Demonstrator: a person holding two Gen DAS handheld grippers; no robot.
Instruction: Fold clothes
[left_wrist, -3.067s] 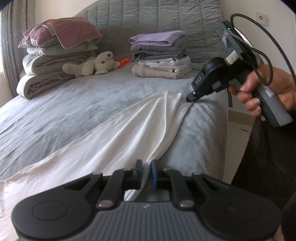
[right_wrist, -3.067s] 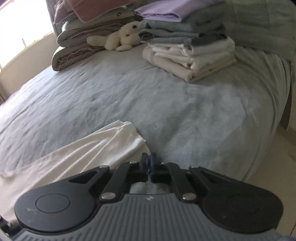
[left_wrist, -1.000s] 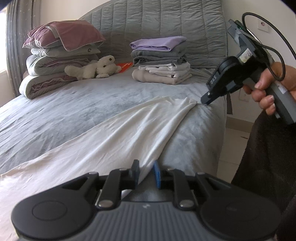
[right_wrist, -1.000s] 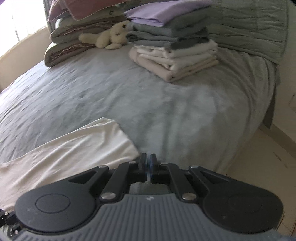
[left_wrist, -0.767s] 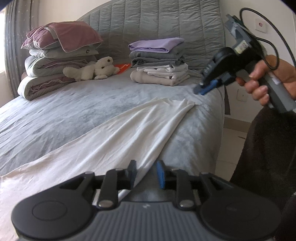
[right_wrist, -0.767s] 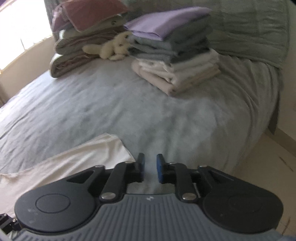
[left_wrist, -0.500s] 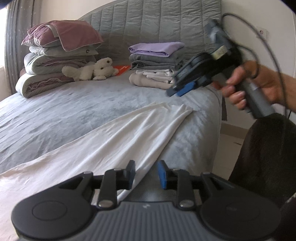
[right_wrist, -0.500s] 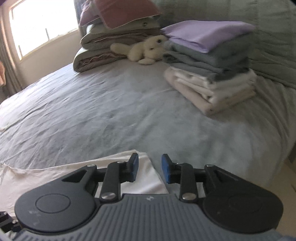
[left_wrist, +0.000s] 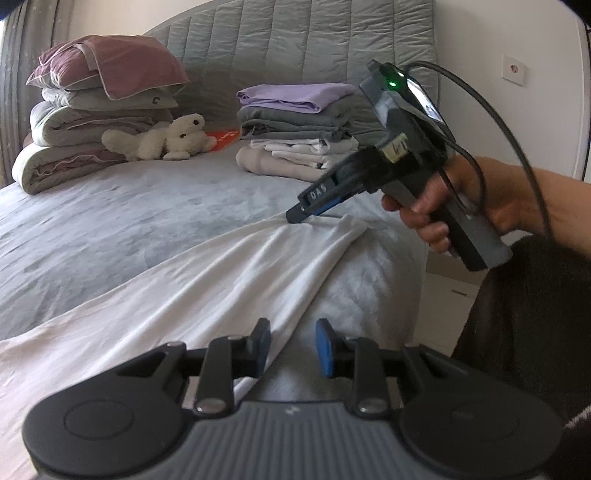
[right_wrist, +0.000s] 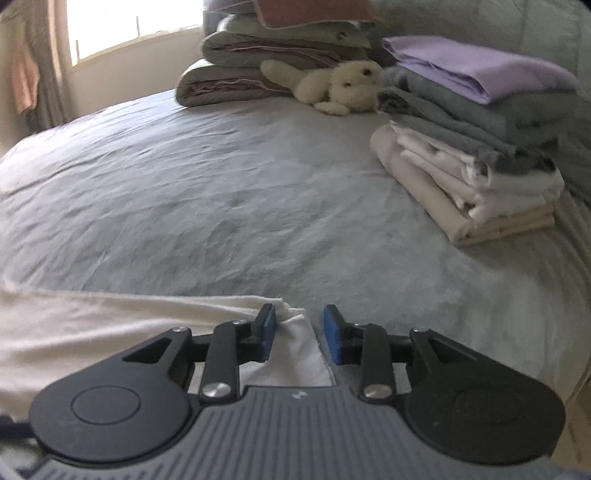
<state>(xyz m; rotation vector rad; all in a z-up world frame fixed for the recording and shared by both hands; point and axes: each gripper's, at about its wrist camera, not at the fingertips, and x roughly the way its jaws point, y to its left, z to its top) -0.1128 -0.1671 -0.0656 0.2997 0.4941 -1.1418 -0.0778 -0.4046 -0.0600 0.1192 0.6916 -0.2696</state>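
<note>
White garment (left_wrist: 221, 280), spread along the bed's (left_wrist: 129, 214) near edge: thin, limp, light, best pinched at corners; right gripper (right_wrist: 298, 334) closing over its far corner, left gripper (left_wrist: 291, 349) narrowly parted, unclamped.

white cloth (left_wrist: 207, 295): we lose its near end off the frame's lower left | right gripper (left_wrist: 297, 218): its fingertips blur together from the side | orange item (left_wrist: 223, 137): mostly hidden behind the plush toy (left_wrist: 166, 138)

Matt, creased white cloth garment (left_wrist: 229, 280)
</note>
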